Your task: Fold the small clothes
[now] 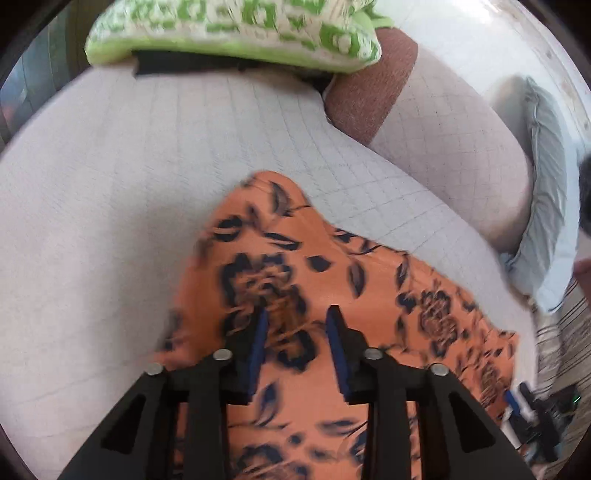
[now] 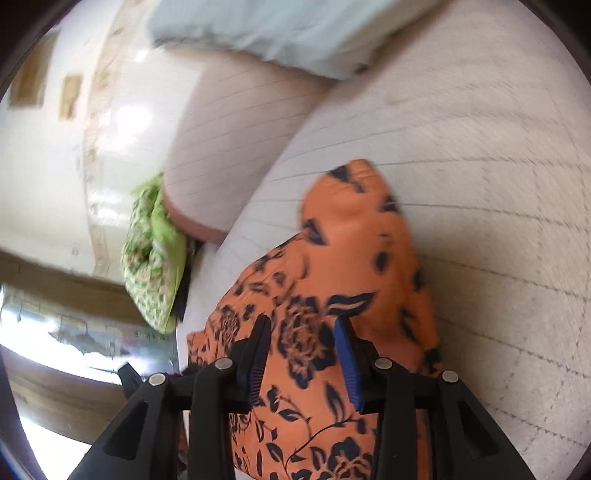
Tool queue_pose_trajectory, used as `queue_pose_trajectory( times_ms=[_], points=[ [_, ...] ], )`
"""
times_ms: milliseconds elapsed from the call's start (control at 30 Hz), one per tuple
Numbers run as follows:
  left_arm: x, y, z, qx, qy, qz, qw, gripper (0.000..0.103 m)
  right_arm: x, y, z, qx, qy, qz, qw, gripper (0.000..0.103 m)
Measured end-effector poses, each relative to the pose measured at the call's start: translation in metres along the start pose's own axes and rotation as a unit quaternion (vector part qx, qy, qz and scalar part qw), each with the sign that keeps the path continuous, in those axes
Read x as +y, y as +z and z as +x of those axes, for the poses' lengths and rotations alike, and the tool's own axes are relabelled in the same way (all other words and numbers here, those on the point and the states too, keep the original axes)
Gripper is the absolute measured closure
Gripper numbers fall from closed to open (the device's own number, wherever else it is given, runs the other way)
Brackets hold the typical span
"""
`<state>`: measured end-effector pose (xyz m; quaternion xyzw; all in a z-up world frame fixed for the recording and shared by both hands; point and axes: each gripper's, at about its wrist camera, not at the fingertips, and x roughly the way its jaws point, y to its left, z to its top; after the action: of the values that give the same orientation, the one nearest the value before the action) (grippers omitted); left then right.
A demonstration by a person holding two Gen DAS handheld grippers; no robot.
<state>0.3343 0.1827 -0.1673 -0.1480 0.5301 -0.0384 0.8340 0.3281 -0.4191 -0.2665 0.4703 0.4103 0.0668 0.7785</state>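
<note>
- Blue-padded left claw [image 1: 297, 317]: fingers apart, nothing between them, hanging over orange floral garment [image 1: 310, 266]; contact w/ cloth can't be judged, motion blur.
- Right claw [image 2: 304, 326]: also spread, over same garment [image 2: 354, 266]; its near end cut off by frame bottom.
- Garment lies on quilted grey sofa seat [image 1: 110, 192].
- Green-white cushion [image 1: 236, 29] at seat's back, half cropped; dark thing under it unclear.
- No readable writing or labels.

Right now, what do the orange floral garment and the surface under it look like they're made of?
Orange floral garment: thin, soft woven fabric, matte, printed dark flowers; it drapes and creases, possibly rayon or cotton. Surface: pale quilted textile with a stitched grid, probably a padded cover.
</note>
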Motion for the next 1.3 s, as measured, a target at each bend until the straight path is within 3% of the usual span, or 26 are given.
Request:
queue_pose_trajectory(
  times_ms=[233,300,333,400,533,667,733,800,933,1033,1200,1300],
  points=[
    [0.050,-0.050,-0.028,0.014,0.064,-0.003,0.9978,0.067,0.037,-0.035,0.024,0.068,-0.027,-0.082,0.994,0.064],
    [0.061,-0.066,-0.020,0.027,0.106,0.004,0.9940,0.059,0.048,-0.050,0.033,0.092,-0.046,-0.113,0.988,0.064],
    [0.064,-0.070,-0.017,0.024,0.112,0.002,0.9934,0.047,0.046,-0.056,0.035,0.107,-0.055,-0.123,0.985,0.064],
    [0.068,-0.075,-0.021,0.006,0.113,-0.001,0.9936,0.043,0.040,-0.068,0.048,0.143,-0.089,-0.136,0.976,0.065],
    [0.075,-0.085,-0.044,0.016,0.105,-0.011,0.9943,0.044,0.035,-0.068,0.042,0.143,-0.084,-0.127,0.978,0.065],
    [0.080,-0.110,-0.081,0.001,0.091,0.000,0.9958,0.044,0.029,-0.072,0.023,0.151,-0.082,-0.121,0.978,0.065],
    [0.081,-0.123,-0.088,-0.001,0.113,0.022,0.9934,0.044,0.028,-0.075,0.012,0.156,-0.082,-0.122,0.977,0.065],
    [0.086,-0.136,-0.077,0.031,0.144,0.036,0.9884,0.043,0.024,-0.079,0.006,0.156,-0.096,-0.125,0.975,0.065],
    [0.087,-0.147,-0.090,0.033,0.144,0.042,0.9881,0.043,0.014,-0.086,0.008,0.169,-0.098,-0.109,0.975,0.065],
    [0.085,-0.155,-0.113,0.032,0.121,0.030,0.9917,0.043,0.011,-0.094,-0.004,0.173,-0.107,-0.106,0.973,0.065],
    [0.077,-0.167,-0.156,0.004,0.072,0.010,0.9973,0.043,0.008,-0.102,-0.036,0.131,-0.121,-0.105,0.978,0.065],
    [0.059,-0.173,-0.161,-0.008,0.073,0.034,0.9967,0.043,-0.004,-0.099,-0.041,0.118,-0.138,-0.080,0.980,0.065]
  ],
)
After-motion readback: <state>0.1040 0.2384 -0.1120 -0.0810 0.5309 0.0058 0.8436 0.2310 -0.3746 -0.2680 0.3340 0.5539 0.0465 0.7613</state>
